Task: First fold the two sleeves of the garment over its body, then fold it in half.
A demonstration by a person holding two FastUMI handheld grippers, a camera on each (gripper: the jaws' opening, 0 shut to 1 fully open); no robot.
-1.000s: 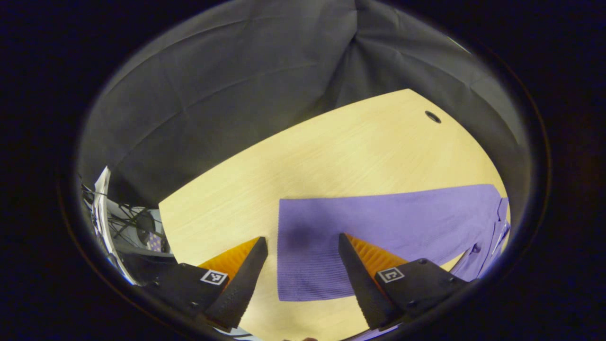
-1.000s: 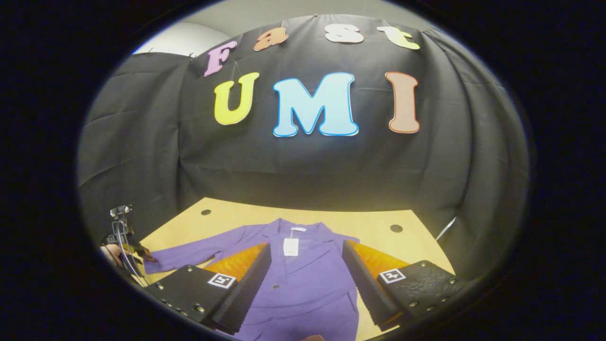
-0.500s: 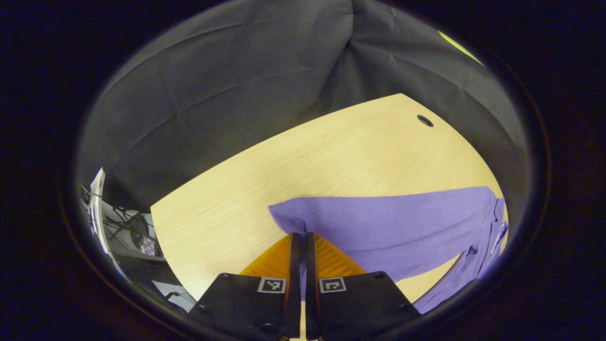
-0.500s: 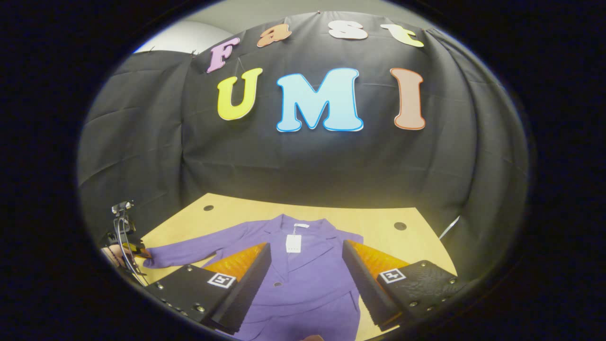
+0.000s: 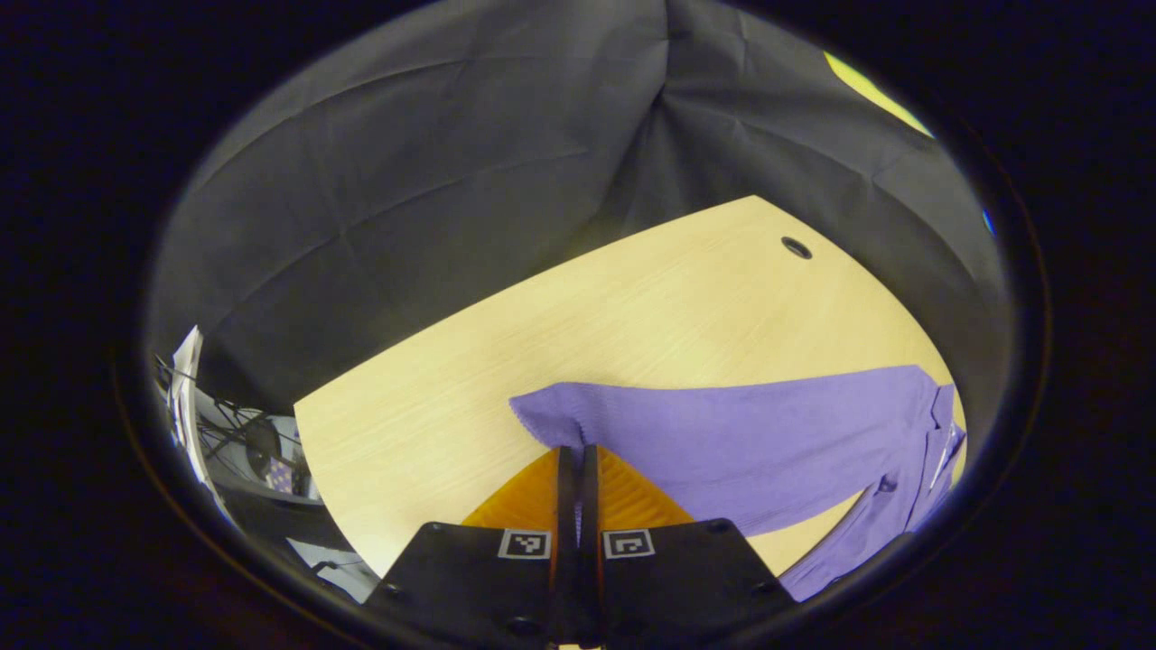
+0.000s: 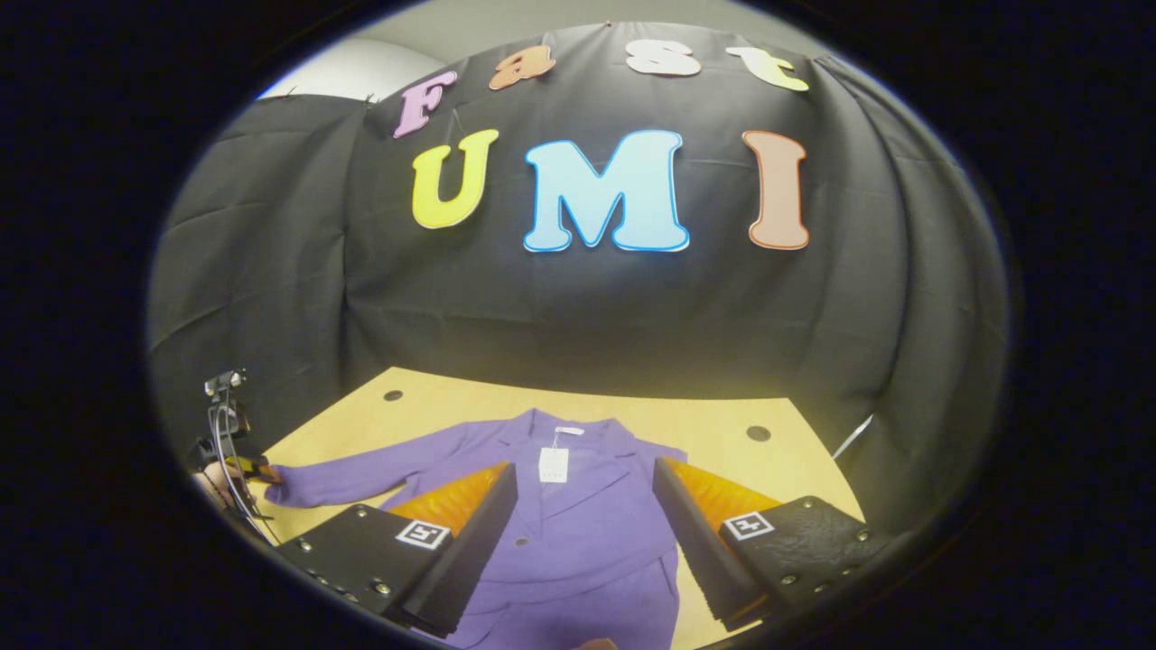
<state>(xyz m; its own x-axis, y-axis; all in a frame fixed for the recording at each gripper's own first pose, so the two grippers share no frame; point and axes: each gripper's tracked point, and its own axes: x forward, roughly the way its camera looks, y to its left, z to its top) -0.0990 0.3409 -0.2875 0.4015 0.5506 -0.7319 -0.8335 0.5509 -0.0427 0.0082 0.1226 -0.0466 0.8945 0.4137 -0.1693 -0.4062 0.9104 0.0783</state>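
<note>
A purple jacket [image 6: 587, 533] lies flat on the wooden table [image 6: 722, 424], collar toward the far wall, with a white tag [image 6: 552, 465] at its neck. Its one sleeve [image 6: 361, 474] stretches out to the left. My left gripper [image 5: 571, 449] is shut on that sleeve's cuff, and the sleeve [image 5: 741, 442] runs from the fingers off to the right, bunched at the pinch. In the right gripper view the left gripper [image 6: 244, 465] shows small at the sleeve's end. My right gripper [image 6: 582, 469] hovers open above the jacket's chest, nothing between its fingers.
The table has round cable holes [image 5: 796, 247] [image 6: 757, 433] [image 6: 392, 395] near its far corners. Black cloth walls stand close behind and beside it. Cables and gear [image 5: 262, 442] sit beyond the table's left edge. Bare wood [image 5: 632, 298] lies past the sleeve.
My left gripper went from open over the flat cuff to shut on it, and the cuff now puckers and rises slightly. The right gripper has barely shifted.
</note>
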